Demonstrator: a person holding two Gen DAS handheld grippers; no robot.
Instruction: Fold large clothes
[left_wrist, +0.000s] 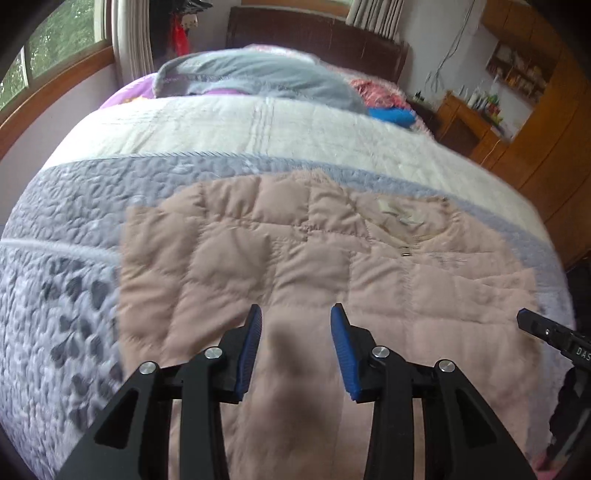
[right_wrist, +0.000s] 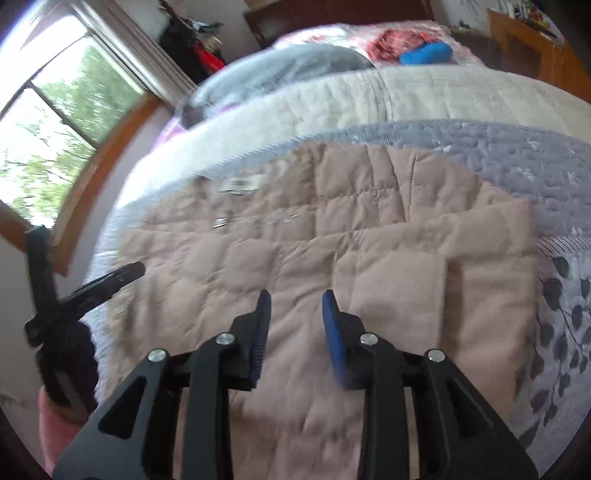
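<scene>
From my left wrist view, the left gripper (left_wrist: 295, 314) hangs above the pink quilted jacket (left_wrist: 314, 258), jaws apart with nothing between the blue pads (left_wrist: 251, 350); it is released. The jacket lies spread flat on the grey patterned bedspread (left_wrist: 74, 229), across the near part of the bed, its near hem running toward the bed's near edge under my gripper. A small metal zip pull (left_wrist: 406, 253) and a label (left_wrist: 402, 214) show toward the far right of the garment. Beyond it a cream blanket (left_wrist: 221, 125) crosses the bed, and a grey pillow (left_wrist: 258, 74) sits near the headboard. The tip of my other tool pokes in at the right edge.

From my right wrist view, the right gripper (right_wrist: 295, 299) also hovers over the jacket (right_wrist: 295, 240), jaws parted and empty, so released too. Here I can see one side panel or sleeve (right_wrist: 491, 277) already laid inward over the body near the bed's right edge, its edge forming a straight step. The left gripper (right_wrist: 122, 273) shows at the left, over the garment's other side.

I judge the fold as early: one side is turned in, while the other side and the lengthwise folds look still to do.
</scene>
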